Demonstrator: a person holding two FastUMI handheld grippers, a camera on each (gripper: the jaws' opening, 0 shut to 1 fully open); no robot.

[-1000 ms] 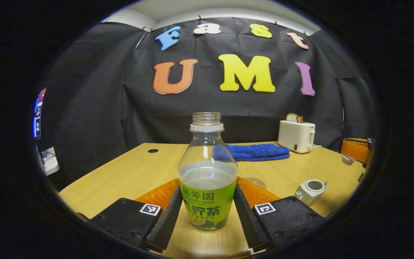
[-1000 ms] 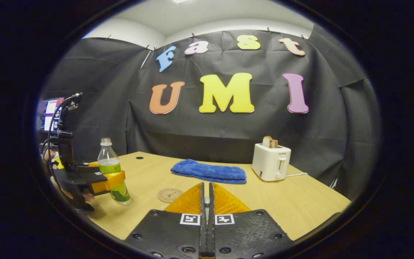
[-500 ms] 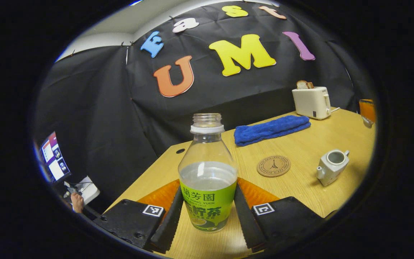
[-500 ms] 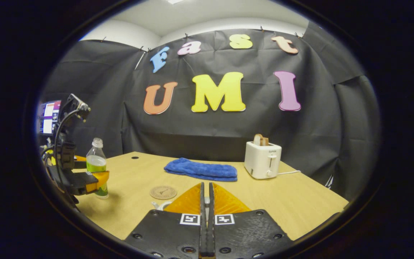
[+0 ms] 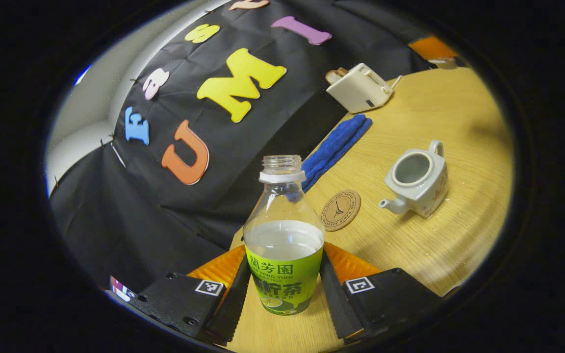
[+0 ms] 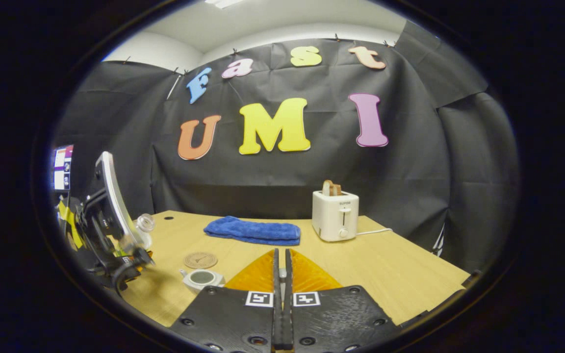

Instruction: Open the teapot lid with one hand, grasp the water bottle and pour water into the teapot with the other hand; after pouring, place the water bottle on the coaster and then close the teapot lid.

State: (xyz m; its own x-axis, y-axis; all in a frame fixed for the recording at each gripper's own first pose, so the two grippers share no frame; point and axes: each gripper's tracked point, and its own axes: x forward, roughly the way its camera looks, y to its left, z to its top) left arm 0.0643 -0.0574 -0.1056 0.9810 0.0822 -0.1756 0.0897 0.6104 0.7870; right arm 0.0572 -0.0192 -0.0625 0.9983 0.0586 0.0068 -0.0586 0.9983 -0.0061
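Table point(image 6: 400, 274): I see light wood; its far edge runs along the booth wall, and the right half is bare from the toaster to the near edge.
Toaster point(image 6: 335, 215): white, at the far edge, a slice of bread point(image 6: 331, 187) standing in its slot.
Towel point(image 6: 253, 230): blue, folded, lying flat along the far edge left of the toaster.
Water bottle point(image 5: 283, 235): uncapped, clear liquid about halfway up, green label around the lower part. In the right gripper view it hangs tilted over the table's left side, mouth point(image 6: 145, 223) pointing toward the teapot, off the wood.
Teapot point(image 5: 416, 179): white, lid off, mouth open; I can't tell from here whether anything is inside. It sits toward the near-left part of the table, spout aimed at the coaster.
Coaster point(image 5: 341, 210): round cork disc, flat, nothing on it, between towel and teapot, just beside the spout.
Left gripper point(image 5: 282, 294): I have both fingers pressed on the label band, one on each side.
Right gripper point(image 6: 281, 314): fingers drawn together, only a thin seam between them; something pale shows at the tips, too hidden to name. It hangs above the table's near edge, teapot just to its left.
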